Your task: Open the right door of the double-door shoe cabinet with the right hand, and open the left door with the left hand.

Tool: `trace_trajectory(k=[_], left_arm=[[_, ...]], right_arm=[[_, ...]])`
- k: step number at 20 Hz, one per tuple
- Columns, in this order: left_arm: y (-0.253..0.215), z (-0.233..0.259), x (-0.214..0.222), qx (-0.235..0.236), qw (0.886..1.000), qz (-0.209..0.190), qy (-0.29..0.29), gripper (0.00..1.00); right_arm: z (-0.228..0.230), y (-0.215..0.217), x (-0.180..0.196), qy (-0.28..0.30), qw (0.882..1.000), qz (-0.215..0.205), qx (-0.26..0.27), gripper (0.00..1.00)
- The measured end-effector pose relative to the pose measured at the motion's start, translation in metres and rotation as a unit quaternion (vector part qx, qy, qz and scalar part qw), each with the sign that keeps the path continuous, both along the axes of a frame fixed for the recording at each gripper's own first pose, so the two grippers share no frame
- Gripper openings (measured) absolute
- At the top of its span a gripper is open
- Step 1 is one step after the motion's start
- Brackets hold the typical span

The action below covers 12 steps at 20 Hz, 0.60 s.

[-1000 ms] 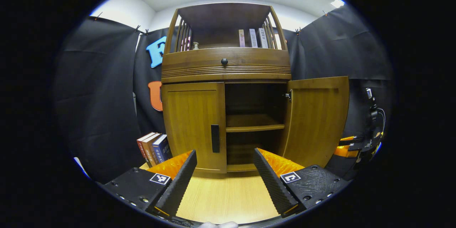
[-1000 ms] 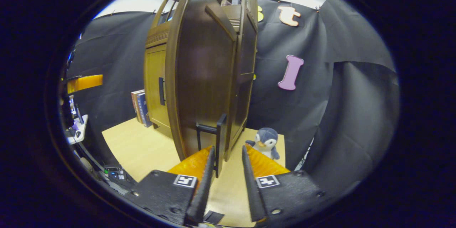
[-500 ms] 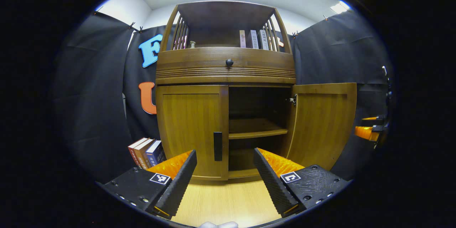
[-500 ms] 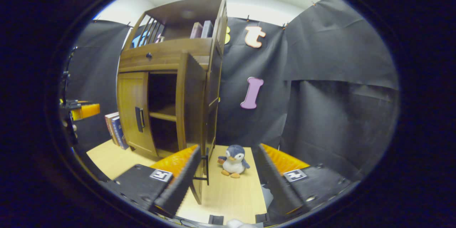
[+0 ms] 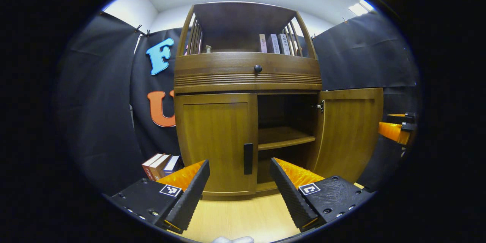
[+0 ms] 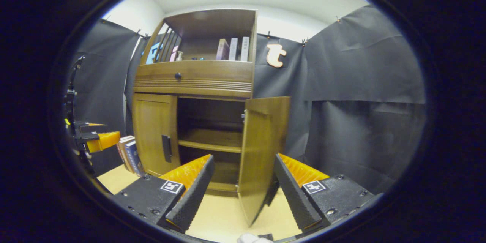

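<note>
The wooden shoe cabinet (image 5: 246,72) stands in front of me. Its left door (image 5: 216,144) is closed, with a dark handle (image 5: 248,158) at its inner edge. The right door (image 5: 351,133) stands swung out wide, showing the inner shelf (image 5: 283,140). My left gripper (image 5: 240,167) is open, short of the left door, its handle between and beyond the fingers. In the right gripper view, my right gripper (image 6: 245,161) is open, with the open right door (image 6: 264,152) edge-on between its fingers, untouched. The closed left door (image 6: 153,133) is visible there too.
Several books (image 5: 159,163) lean against the cabinet's left side on the light wooden floor (image 5: 243,216). More books (image 5: 273,43) stand on the open top shelf above a drawer knob (image 5: 257,68). The right gripper (image 5: 395,129) shows far right; the left gripper (image 6: 98,138) shows far left.
My right gripper has let go of the right door's handle, opened, drawn back and turned toward the cabinet front. The left gripper has drifted slightly nearer the left door.
</note>
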State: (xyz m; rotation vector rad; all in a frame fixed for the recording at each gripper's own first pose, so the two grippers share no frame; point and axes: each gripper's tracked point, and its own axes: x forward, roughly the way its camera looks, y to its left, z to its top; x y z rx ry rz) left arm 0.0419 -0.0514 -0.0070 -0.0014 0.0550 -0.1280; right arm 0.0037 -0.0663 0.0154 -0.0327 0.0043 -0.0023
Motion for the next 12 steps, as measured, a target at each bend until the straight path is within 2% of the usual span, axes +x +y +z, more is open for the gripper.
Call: trace_trajectory(k=[3,4,7,12], left_arm=[[0.020,-0.002,-0.005,0.012,1.000,0.011,-0.005,1.00],[0.025,-0.004,-0.006,0.014,1.000,0.014,-0.005,0.96],[0.032,-0.015,-0.007,0.011,1.000,0.015,0.003,0.96],[0.025,-0.029,0.016,0.005,1.000,0.004,0.004,0.96]], right_arm=[[-0.034,0.050,0.007,0.024,0.999,0.006,0.040,1.00],[-0.040,0.054,0.014,0.030,0.999,0.005,0.042,0.99],[-0.058,0.084,0.020,0.055,0.997,0.028,0.034,1.00],[-0.052,0.083,0.022,0.061,0.997,0.027,0.026,1.00]])
